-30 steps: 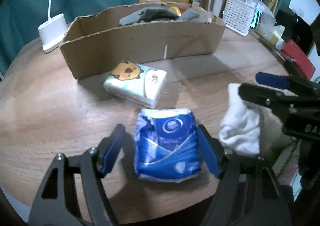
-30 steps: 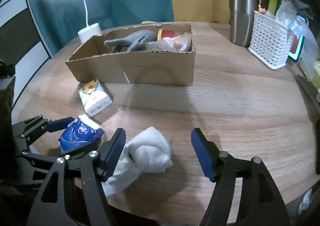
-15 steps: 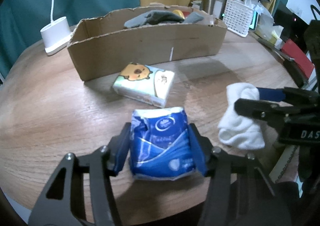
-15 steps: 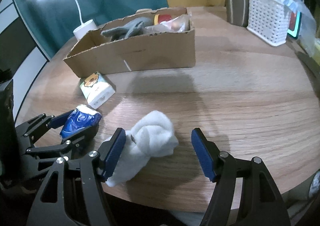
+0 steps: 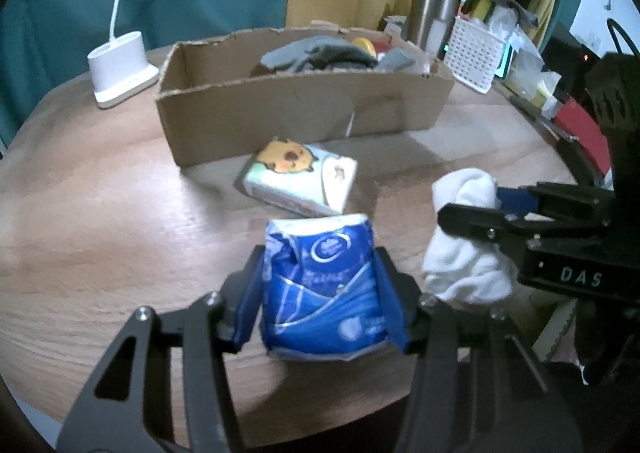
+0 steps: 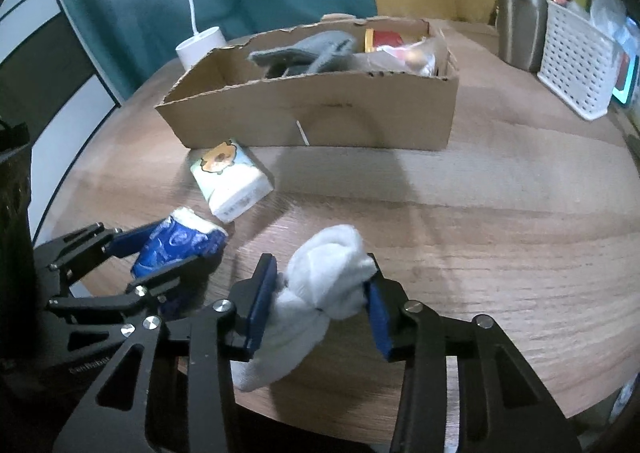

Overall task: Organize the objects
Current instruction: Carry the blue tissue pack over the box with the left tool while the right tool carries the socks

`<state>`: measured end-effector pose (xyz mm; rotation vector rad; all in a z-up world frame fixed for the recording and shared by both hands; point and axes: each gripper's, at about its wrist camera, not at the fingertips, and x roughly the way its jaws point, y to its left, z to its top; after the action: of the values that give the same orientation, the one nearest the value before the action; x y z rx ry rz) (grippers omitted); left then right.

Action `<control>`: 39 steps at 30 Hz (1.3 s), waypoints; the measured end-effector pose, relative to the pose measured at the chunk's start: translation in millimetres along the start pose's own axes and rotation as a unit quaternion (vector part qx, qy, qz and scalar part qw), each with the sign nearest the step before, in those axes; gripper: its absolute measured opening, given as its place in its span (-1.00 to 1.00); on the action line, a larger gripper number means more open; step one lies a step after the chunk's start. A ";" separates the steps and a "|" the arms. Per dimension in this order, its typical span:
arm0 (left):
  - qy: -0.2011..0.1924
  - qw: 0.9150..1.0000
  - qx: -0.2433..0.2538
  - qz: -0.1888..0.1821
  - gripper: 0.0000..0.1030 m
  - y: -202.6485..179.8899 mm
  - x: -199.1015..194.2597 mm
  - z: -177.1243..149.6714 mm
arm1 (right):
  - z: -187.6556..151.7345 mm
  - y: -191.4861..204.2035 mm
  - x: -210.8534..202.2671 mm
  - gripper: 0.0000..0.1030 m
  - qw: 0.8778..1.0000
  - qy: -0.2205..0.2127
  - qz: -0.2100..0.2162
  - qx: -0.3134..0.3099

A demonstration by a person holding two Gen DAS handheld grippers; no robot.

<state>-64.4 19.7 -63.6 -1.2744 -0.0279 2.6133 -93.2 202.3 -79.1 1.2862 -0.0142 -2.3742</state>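
Observation:
My left gripper is shut on a blue tissue pack and holds it just above the wooden table; the pack also shows in the right wrist view. My right gripper is shut on a white rolled sock, also in the left wrist view. A tissue pack with a cartoon bear lies flat between the grippers and the open cardboard box. The box holds grey cloth and a red-and-yellow can.
A white lamp base stands left of the box. A steel tumbler and a white plastic basket stand at the back right. The table's front edge runs just under both grippers.
Both grippers have closed: the left on the blue tissue pack, the right on the white sock. Both objects have lifted slightly and moved toward the box.

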 end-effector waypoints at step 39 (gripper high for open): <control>-0.086 0.995 -0.040 0.036 0.03 34.7 -40.3 69.6 | 80.1 9.0 -36.8 -0.15 0.994 -0.091 -0.005 -0.056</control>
<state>-101.6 -16.9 6.6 -1.0909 -0.1180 2.8034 -136.5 192.6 -2.5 1.0183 0.0701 -2.4540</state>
